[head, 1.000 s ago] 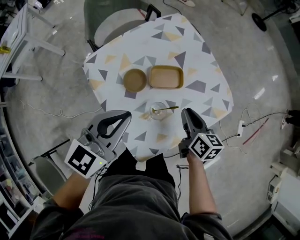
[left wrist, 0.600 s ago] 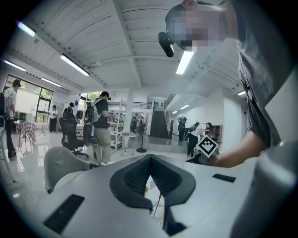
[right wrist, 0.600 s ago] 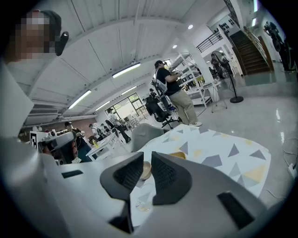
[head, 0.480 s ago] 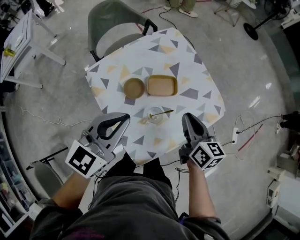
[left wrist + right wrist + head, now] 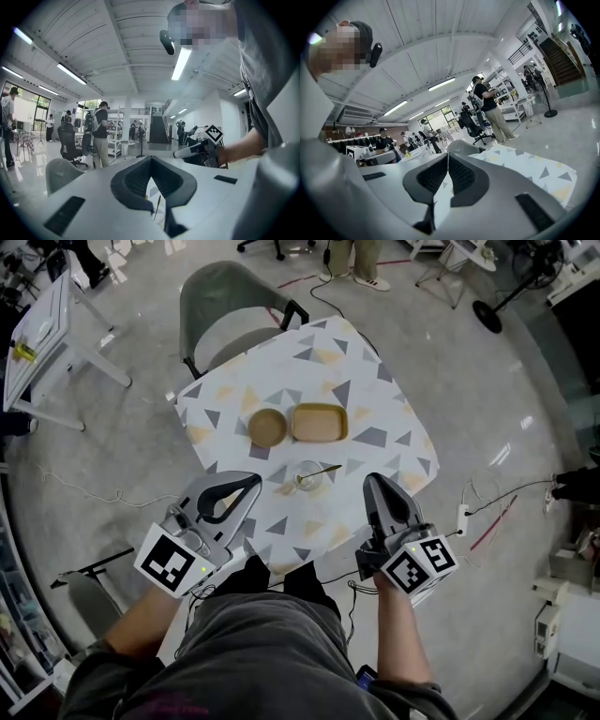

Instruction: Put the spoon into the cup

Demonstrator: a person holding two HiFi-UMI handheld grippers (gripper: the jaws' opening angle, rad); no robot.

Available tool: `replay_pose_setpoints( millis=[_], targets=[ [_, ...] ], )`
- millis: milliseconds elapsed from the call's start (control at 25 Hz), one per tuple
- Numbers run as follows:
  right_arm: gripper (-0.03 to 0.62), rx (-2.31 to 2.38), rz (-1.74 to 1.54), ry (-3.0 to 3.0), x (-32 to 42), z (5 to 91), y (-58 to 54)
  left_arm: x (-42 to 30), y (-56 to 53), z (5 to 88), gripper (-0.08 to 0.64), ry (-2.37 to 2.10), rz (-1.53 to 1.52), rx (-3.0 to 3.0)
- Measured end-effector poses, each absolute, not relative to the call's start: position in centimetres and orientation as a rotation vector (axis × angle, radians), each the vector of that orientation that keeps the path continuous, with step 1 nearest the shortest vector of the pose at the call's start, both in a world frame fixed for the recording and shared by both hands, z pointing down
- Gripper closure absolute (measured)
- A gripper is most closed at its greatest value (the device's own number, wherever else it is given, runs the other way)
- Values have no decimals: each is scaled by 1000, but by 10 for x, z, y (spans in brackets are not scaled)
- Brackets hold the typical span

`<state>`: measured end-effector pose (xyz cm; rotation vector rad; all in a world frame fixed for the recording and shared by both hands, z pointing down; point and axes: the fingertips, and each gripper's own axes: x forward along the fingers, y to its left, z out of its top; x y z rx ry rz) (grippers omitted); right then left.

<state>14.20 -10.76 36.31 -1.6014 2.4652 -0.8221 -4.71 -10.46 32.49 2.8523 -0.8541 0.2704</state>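
A clear glass cup [image 5: 307, 477] stands near the front edge of the table [image 5: 375, 409], which wears a triangle-print cloth. A gold spoon [image 5: 327, 469] rests in it, its handle leaning out to the right. My left gripper [image 5: 254, 479] hangs at the table's front left, shut with nothing between its jaws. My right gripper [image 5: 369, 481] hovers right of the cup, also shut and empty. In the left gripper view the jaw tips [image 5: 151, 160] meet, and the spoon [image 5: 158, 206] shows below them. The right gripper [image 5: 448, 156] has its tips pressed together.
A round wooden bowl [image 5: 267, 427] and a rectangular wooden tray [image 5: 319, 423] sit behind the cup. A grey chair [image 5: 225, 296] stands at the table's far side. Cables and a power strip [image 5: 461, 517] lie on the floor to the right. A white table [image 5: 42, 320] is far left.
The head view has pulled up and back, so the table looks smaller and farther. Both grippers stay shut and low near the table's front edge. The spoon stays in the cup.
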Motion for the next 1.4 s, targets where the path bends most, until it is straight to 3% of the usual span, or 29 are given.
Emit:
replay_pose_setpoints(
  millis=[680, 1400],
  targets=[
    [573, -1536, -725, 2536, 96, 325, -82, -67, -82, 300, 545, -836, 226, 2881],
    [574, -1532, -689, 2555, 98, 319, -85, -57, -89, 297, 545, -834, 213, 2903]
  ],
)
